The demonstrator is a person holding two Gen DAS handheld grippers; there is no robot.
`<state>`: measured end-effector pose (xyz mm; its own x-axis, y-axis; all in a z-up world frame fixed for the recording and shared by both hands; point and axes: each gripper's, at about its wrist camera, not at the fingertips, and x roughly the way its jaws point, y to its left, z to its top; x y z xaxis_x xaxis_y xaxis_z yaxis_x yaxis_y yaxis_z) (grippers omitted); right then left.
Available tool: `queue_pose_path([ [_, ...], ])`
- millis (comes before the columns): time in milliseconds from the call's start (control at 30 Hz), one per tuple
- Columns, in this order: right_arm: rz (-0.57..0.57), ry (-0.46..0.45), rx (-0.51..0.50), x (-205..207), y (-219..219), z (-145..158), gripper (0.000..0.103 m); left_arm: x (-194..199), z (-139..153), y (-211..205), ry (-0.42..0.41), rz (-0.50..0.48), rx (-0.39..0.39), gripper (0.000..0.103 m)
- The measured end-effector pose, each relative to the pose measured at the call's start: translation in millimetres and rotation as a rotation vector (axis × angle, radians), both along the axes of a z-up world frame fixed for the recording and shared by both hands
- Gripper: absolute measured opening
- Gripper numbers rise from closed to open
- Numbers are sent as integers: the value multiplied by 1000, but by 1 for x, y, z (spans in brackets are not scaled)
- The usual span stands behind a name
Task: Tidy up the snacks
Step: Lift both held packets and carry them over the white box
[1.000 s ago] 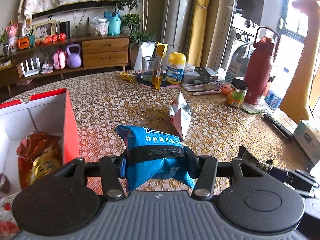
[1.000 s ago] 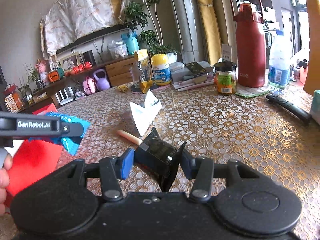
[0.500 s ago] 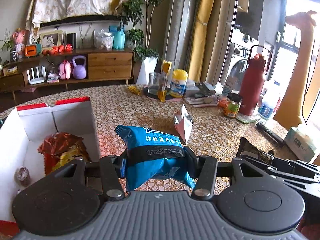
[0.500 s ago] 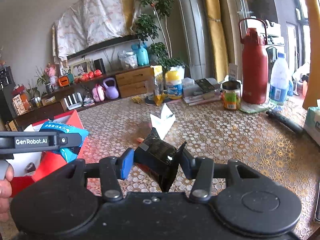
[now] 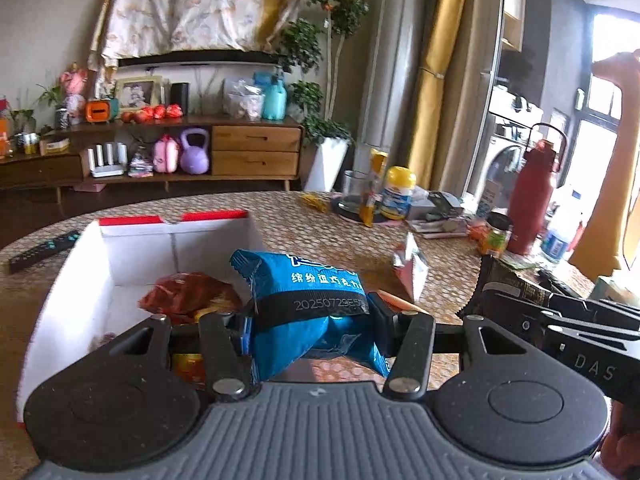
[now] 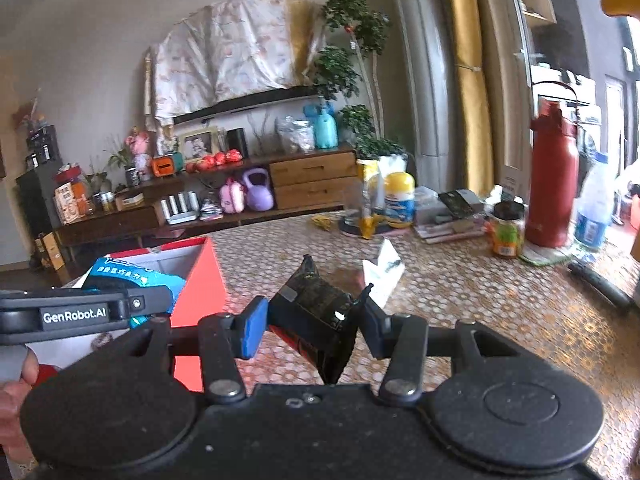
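My left gripper is shut on a blue snack packet and holds it above the right edge of a red-and-white box. The box holds a red-orange snack bag and other packets. My right gripper is shut on a black snack packet, held above the table to the right of the box. The blue packet and left gripper also show at the left of the right wrist view. A white folded packet lies on the table beyond.
A remote lies left of the box. At the back of the table stand a glass, a yellow-capped tub, books, a small jar, a red flask and a water bottle. A dark bar lies at right.
Both grippers have risen and moved left toward the box. The blue packet is now over the box's right edge, and the box's inside shows more fully. Both grips are unchanged.
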<state>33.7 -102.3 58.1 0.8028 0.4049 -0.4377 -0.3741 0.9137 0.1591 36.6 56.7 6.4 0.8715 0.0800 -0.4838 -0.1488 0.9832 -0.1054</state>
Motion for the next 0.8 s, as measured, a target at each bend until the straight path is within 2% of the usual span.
queue_pose_path([
  [400,177,-29,-22,3,76,9,48,-23,-1,62,-12,152,2,52],
  [633,273,-34,-46,2,125,9,48,-27,-13,91,19,214,-2,52],
  [800,311,-11,-79,4,149,-2,48,-25,-25,108,45,242,-15,52],
])
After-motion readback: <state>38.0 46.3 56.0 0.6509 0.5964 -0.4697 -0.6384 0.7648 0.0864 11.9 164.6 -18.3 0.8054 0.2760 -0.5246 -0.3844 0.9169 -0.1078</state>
